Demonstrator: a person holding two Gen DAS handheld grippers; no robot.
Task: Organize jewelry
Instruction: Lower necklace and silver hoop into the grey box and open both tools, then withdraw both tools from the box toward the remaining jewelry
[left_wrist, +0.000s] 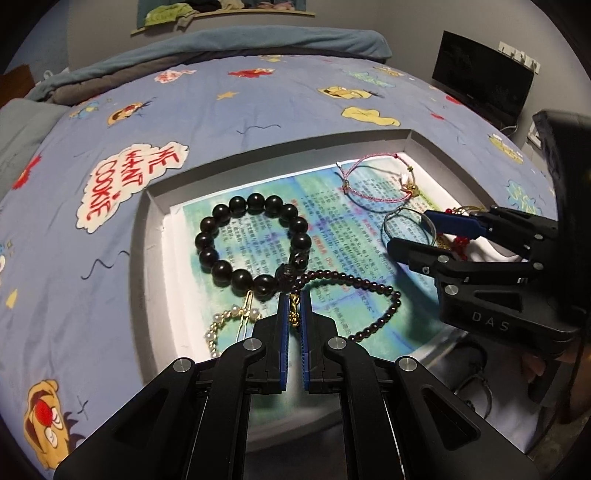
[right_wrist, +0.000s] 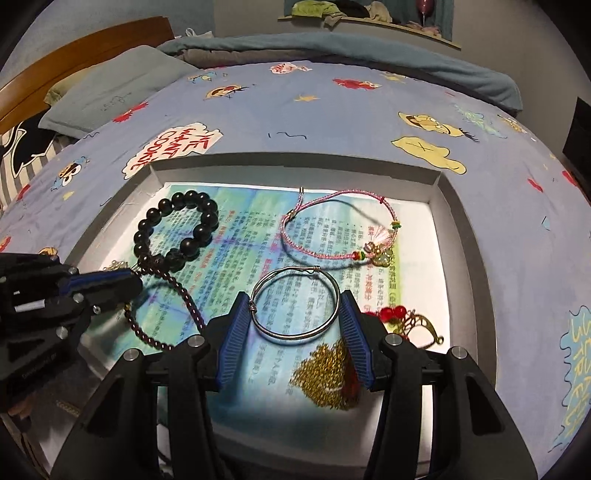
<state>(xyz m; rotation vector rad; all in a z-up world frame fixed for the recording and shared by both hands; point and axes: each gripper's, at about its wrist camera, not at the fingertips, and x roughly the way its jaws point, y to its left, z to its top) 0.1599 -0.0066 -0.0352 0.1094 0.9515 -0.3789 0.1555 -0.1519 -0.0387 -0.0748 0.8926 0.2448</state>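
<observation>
your left tool (left_wrist: 294, 325) is pinched nearly closed around the gold clasp (left_wrist: 293, 312) of the small dark-bead bracelet (left_wrist: 373, 295), whose loop trails off to the right across the printed sheet (left_wrist: 325, 229) in the tray (left_wrist: 155, 258) on the bed (left_wrist: 258, 96). only the left view shows the pearl hairpin (left_wrist: 236, 317) beside it. your right tool (right_wrist: 295, 325) stands wide, fingers flanking the silver wire bangle (right_wrist: 295, 302) lying flat. only the right view shows the gold chain pile (right_wrist: 325, 373). the pink cord bracelet (right_wrist: 340, 229) lies farther back, and the large black-bead bracelet (right_wrist: 177, 229) lies left.
</observation>
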